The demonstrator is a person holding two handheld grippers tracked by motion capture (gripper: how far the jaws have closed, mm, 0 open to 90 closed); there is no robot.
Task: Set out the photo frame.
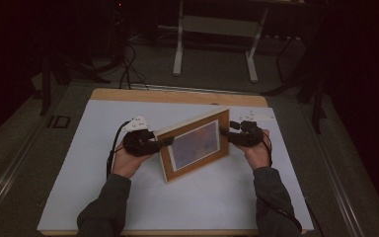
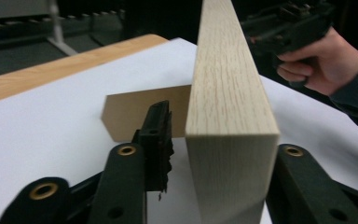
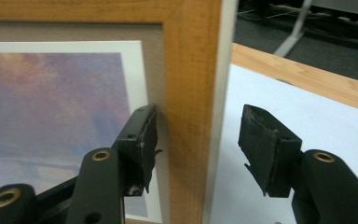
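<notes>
A wooden picture frame (image 1: 195, 145) with a purple and orange sky print stands upright on the white table top (image 1: 128, 197), propped by a brown easel back (image 2: 140, 112). My left gripper (image 1: 165, 141) straddles the frame's left edge (image 2: 228, 116). Its near pad (image 2: 156, 140) stands off the wood with a gap, and the other pad is hidden behind the frame. My right gripper (image 1: 225, 132) straddles the opposite edge (image 3: 193, 93). One of its pads (image 3: 144, 140) lies close to the front face, and the other pad (image 3: 265, 149) is clear of the back. Both grippers are open.
The white sheet covers a wooden table whose bare far edge (image 1: 177, 96) shows. Beyond it on the dark floor stand the white legs of another table (image 1: 177, 49) and some cables (image 1: 128, 69). The person's forearms come in from the bottom.
</notes>
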